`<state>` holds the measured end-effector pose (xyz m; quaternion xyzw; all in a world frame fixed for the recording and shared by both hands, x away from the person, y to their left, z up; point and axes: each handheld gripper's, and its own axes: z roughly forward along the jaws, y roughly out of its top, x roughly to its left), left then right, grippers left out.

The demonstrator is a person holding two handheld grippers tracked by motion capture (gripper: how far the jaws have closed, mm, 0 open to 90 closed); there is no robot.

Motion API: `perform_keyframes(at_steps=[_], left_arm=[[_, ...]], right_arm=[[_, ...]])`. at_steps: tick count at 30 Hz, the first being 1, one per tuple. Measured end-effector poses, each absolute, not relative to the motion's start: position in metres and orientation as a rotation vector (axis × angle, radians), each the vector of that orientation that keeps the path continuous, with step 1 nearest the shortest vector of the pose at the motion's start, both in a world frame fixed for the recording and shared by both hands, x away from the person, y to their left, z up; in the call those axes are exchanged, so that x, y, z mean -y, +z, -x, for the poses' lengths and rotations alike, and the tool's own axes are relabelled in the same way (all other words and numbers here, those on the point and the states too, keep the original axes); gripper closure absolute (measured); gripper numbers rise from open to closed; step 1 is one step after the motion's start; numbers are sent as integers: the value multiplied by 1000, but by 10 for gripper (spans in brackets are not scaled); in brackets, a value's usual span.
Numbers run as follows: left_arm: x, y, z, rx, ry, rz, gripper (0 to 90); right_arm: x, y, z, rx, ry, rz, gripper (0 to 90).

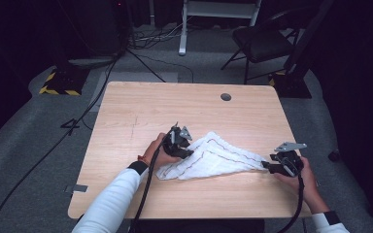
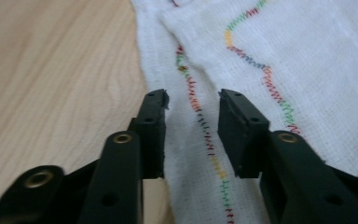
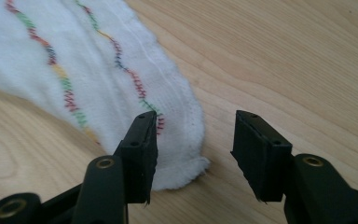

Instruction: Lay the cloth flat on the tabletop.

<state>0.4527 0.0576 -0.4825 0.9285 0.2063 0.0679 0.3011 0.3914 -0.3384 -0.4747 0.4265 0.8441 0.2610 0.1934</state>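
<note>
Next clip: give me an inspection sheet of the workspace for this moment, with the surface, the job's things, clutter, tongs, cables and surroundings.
Surface: light wooden table, with a round grey grommet near the far edge.
Job's things: white cloth with wavy multicoloured stitching, lying loosely folded on the table.
Clutter: nothing seen on the table besides the cloth.
Tongs: left tongs open, jaws straddling a stitched strip of cloth; right tongs open at the cloth's end, one jaw over it, nothing clamped.
Cables: a black cable trails from each of the tongs toward the person; more cables lie on the floor beyond the table.
Surroundings: grey carpet, black chair, white stand leg, dark background.
</note>
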Motion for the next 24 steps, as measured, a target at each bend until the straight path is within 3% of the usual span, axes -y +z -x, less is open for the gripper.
perform_keyframes(at_steps=[7, 24], left_arm=[[-70, -483, -438, -531, 158, -2461, 858], [-91, -482, -381, -561, 122, -2463, 856]], right_arm=[[336, -480, -404, -2344, 681, -1201, 509], [308, -483, -457, -2278, 678, -1178, 510]])
